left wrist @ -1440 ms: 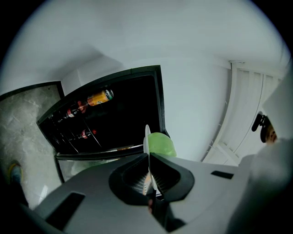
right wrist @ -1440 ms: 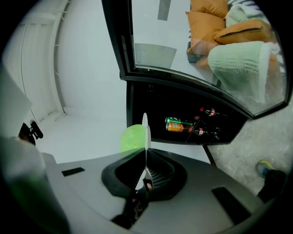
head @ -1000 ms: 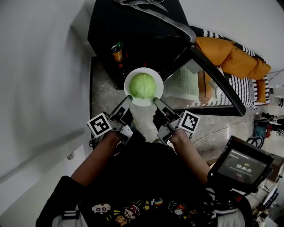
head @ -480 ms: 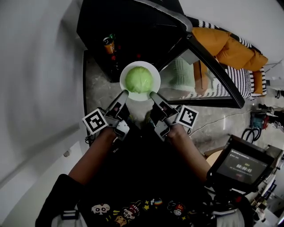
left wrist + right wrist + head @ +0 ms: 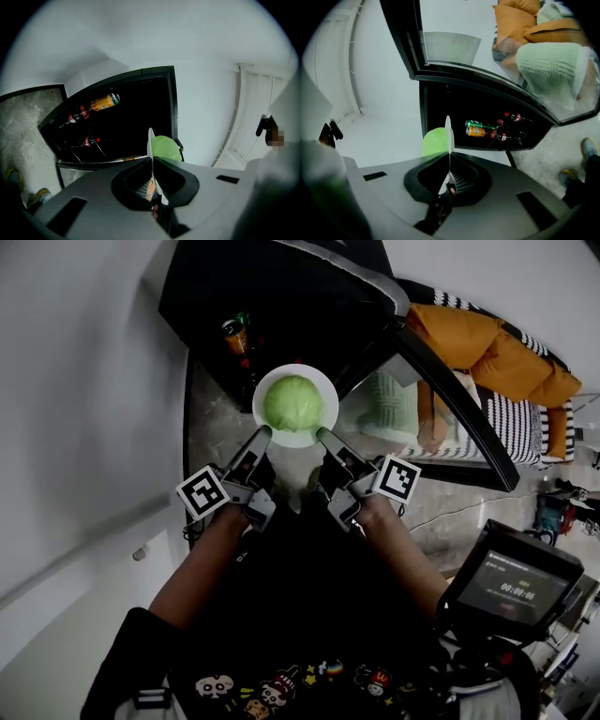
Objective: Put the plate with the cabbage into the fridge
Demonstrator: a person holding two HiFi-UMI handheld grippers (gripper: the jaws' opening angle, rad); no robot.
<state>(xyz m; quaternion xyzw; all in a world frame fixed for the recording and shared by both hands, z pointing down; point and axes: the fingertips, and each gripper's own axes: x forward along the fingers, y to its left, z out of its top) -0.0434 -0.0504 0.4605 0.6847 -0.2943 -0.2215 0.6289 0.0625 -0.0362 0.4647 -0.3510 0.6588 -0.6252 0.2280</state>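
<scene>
— Checking grip: left gripper point(image 5: 262, 436) and right gripper point(image 5: 323, 436) each clamp the plate point(image 5: 298, 441) rim, opposite sides; cabbage point(image 5: 293, 402) sits centred; plate hangs just in front of the open fridge point(image 5: 281, 296).
— Judgement: keep plate level, advance both grippers evenly into fridge, clear of cans point(image 5: 234, 332).

black shirt point(image 5: 291, 615) with skull prints

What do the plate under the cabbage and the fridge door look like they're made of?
The round white plate: probably glazed ceramic, possibly melamine; thin, smooth, evenly white rim. The black-framed fridge door: clear glass pane; cushions show in it.
</scene>
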